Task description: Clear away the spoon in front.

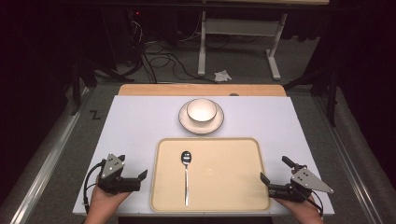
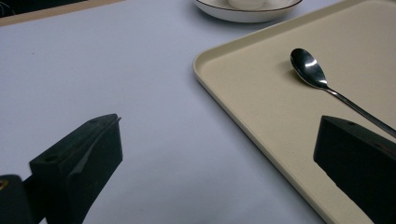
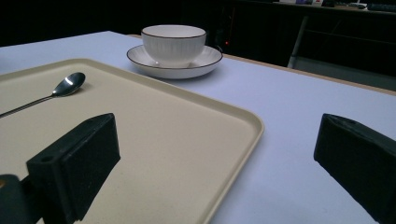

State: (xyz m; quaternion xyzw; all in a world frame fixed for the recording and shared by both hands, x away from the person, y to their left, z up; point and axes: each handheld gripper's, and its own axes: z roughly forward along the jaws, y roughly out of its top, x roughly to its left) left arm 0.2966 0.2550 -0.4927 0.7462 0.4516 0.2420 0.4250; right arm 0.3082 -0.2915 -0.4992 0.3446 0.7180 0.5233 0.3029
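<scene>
The left gripper (image 1: 140,179) rested on the white table (image 1: 135,126) just beside the tray's left edge, its jaws spread wide and holding nothing, so it looked parked and ready rather than at work. From its own view the jaws straddled the tray's near corner, one over the table and one over the rim. The beige tray (image 1: 243,158) sat in the middle of the near side, within reach of both hands. A metal spoon (image 1: 186,172) lay alone on its left half, bowl pointing away from the person and handle towards them, which would make it easy to pick up from the near end. Beyond the tray stood a white bowl (image 1: 201,111) on a saucer (image 1: 185,122), upright and apparently empty. The right gripper (image 1: 267,184) lay at the tray's right edge, jaws likewise wide apart and empty, mirroring the left.
</scene>
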